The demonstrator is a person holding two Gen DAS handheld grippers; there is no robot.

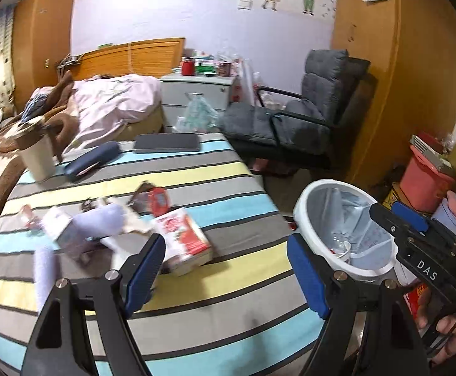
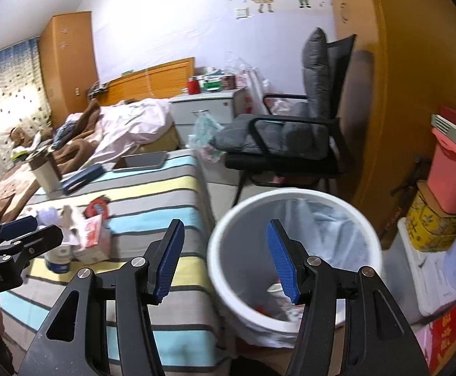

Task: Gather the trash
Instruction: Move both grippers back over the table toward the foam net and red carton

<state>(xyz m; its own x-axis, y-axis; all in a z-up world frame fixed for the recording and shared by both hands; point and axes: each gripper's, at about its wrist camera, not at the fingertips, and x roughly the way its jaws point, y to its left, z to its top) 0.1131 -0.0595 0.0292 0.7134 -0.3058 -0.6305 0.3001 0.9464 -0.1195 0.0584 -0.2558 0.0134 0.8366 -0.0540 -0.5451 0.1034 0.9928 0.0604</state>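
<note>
Beside the white trash bin (image 1: pixel 344 235), in the left wrist view, my left gripper (image 1: pixel 228 269) hangs with its jaws wide apart and nothing between them, over the striped table (image 1: pixel 196 313). The trash pile (image 1: pixel 118 228) lies on the table, on the side away from the bin: a red and white carton (image 1: pixel 184 238), a torn red wrapper (image 1: pixel 157 200), crumpled pale paper, all blurred here so I cannot name every piece. My worry is that these pieces overlap, so a grasp on one may drag its neighbour off the table edge, and light paper can slip from the pads on the way to the bin. The cup (image 1: pixel 37 153), the dark case (image 1: pixel 90 159) and the tablet (image 1: pixel 167 142), further from the bin, are probably not trash, and I could sweep them by mistake. In the right wrist view, my right gripper (image 2: pixel 225 260) is also empty with jaws spread, just above the bin rim (image 2: pixel 290 194); the bin has a loose liner and some scraps already at the bottom. A careless move down could catch the liner or tip the bin. The pile (image 2: pixel 84 228) sits on the table well to the side of the bin, near the left gripper (image 2: pixel 18 232).
</note>
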